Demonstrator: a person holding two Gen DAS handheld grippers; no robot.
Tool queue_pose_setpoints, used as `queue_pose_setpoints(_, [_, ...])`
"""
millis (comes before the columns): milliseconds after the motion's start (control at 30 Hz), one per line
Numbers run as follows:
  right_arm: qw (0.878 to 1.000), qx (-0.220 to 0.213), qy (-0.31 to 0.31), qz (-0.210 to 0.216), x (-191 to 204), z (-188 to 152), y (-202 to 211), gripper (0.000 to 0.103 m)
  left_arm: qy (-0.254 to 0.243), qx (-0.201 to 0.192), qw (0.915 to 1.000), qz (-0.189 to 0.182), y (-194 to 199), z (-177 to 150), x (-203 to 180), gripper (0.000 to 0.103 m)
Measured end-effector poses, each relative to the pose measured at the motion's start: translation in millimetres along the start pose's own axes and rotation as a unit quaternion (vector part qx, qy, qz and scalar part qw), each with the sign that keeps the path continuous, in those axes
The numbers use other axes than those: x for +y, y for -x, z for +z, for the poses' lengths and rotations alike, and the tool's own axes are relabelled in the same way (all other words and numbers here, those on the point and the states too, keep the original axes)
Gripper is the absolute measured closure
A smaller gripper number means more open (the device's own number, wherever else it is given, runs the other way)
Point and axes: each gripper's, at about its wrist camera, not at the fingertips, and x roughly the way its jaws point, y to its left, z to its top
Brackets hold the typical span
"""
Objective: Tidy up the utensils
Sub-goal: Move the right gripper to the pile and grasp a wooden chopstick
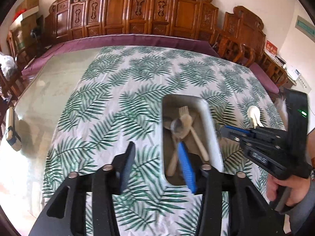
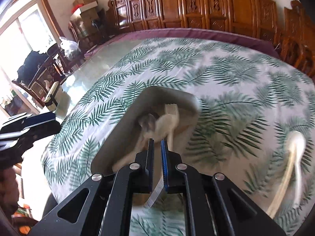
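Note:
A white rectangular tray [image 1: 209, 118] lies on the leaf-print tablecloth [image 1: 110, 106]. In it are a wooden fork [image 1: 186, 116], a metal spoon [image 1: 177, 127] and other wooden utensils. My left gripper [image 1: 156, 146] is open with only cloth between its fingers, and its blue-padded finger [image 1: 185, 163] hangs over the tray's near end. My right gripper [image 2: 157, 141] hovers above the tray [image 2: 120, 125], shut, with nothing showing in the thin gap. It appears in the left wrist view as the right gripper [image 1: 221, 130], just right of the tray. A white spoon [image 1: 254, 114] [image 2: 295, 143] lies on the cloth to the right.
Carved wooden chairs [image 1: 137, 13] line the far side behind a purple cloth edge [image 1: 137, 39]. Bare glass tabletop [image 1: 51, 82] lies left of the cloth, with a small box-like object [image 1: 12, 131] at its left edge. A hand [image 1: 285, 188] holds the right gripper's handle.

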Motion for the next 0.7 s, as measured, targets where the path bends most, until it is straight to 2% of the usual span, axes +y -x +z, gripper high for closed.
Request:
queue_pose_setpoints(100, [1.000,-0.011,-0.005,-0.015,-23,-18,33,0.093,-0.009,-0.003,0.9999,-0.011,0,-1,-22,0.041])
queue_pose_setpoints(167, [0.999,-0.015,-0.010,-0.027,-40,-29,51,0.093,-0.015,-0.002,0.9997,-0.018,-2,-1,-36,0.037])
queue_pose_setpoints(333, [0.997,-0.022,-0.021,-0.069,-80,-54,86,0.093,-0.032,0.002,0.9988,-0.037,-10,-3,-73,0.033])
queue_pose_setpoints(400, [0.996,-0.024,-0.033,-0.084,-99,-65,98,0.082,-0.040,0.006,0.9982,-0.045,-15,-4,-89,0.033])
queue_pose_setpoints(700, [0.990,-0.005,-0.080,-0.113,-151,-99,106,0.082,-0.073,0.023,0.9949,-0.064,-33,-8,-138,0.033])
